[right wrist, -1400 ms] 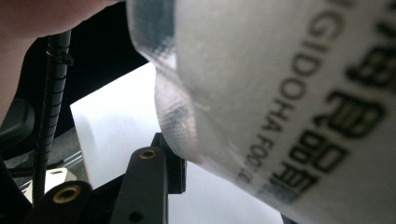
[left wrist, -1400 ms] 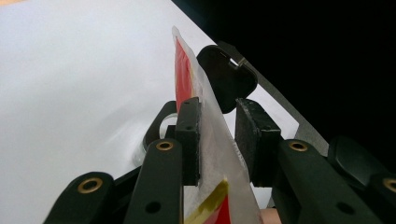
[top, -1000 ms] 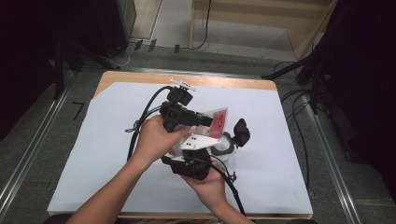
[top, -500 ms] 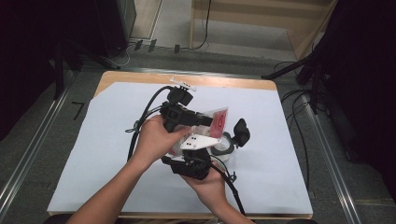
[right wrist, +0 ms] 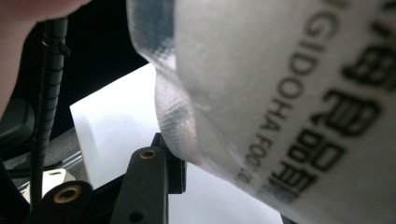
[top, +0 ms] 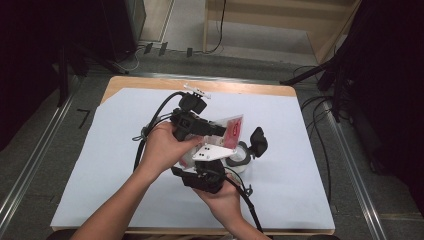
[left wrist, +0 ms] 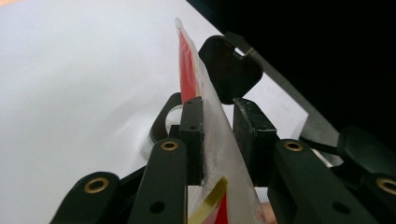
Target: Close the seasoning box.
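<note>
A red and white plastic packet is held up over the table between both hands. My left gripper comes in from the left and is shut on the packet's clear edge, one pad on each side. My right gripper points up at the packet from below, its grey plate on top. In the right gripper view the packet's printed white side lies close over the jaws; one of the fingers shows against its edge and the other is hidden.
A round white cup with an upright black flip lid stands on the white sheet just right of the grippers. Cables trail from both grippers. The wooden table edge and floor rails lie beyond.
</note>
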`<state>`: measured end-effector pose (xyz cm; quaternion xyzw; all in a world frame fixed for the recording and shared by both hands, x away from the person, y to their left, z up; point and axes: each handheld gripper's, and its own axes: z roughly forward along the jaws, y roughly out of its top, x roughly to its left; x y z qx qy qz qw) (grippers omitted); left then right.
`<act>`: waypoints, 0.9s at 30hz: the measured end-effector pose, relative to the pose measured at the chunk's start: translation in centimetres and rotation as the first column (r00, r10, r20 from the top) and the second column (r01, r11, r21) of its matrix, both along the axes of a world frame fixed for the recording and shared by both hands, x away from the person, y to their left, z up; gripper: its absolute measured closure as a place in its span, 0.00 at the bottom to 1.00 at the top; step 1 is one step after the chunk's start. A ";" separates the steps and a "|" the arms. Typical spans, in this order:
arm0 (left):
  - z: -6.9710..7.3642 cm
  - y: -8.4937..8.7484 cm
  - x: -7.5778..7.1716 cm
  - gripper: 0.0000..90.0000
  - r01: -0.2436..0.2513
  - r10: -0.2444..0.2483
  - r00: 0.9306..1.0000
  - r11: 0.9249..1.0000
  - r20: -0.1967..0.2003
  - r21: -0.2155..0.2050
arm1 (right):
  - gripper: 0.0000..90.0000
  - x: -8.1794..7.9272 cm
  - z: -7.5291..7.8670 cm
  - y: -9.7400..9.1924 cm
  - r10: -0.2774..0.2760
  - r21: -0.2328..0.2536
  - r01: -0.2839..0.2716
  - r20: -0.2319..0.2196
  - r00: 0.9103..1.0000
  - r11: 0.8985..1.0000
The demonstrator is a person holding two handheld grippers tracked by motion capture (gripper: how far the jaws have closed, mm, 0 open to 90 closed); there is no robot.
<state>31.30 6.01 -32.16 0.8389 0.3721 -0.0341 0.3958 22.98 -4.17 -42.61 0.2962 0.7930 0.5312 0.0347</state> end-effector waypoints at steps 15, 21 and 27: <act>-0.1 0.2 0.2 0.81 -0.006 0.006 0.999 1.000 -0.032 0.021 | 0.72 0.1 -0.1 0.0 -0.005 -0.007 0.005 -0.011 1.000 1.000; -0.1 0.1 0.2 0.83 -0.009 0.009 1.000 1.000 -0.023 0.011 | 0.71 0.1 -0.1 -0.1 0.001 -0.002 -0.001 -0.014 1.000 1.000; 0.0 -0.1 0.3 0.84 -0.006 0.006 1.000 1.000 -0.029 0.008 | 0.71 0.1 0.0 -0.2 0.000 -0.006 0.000 -0.017 1.000 1.000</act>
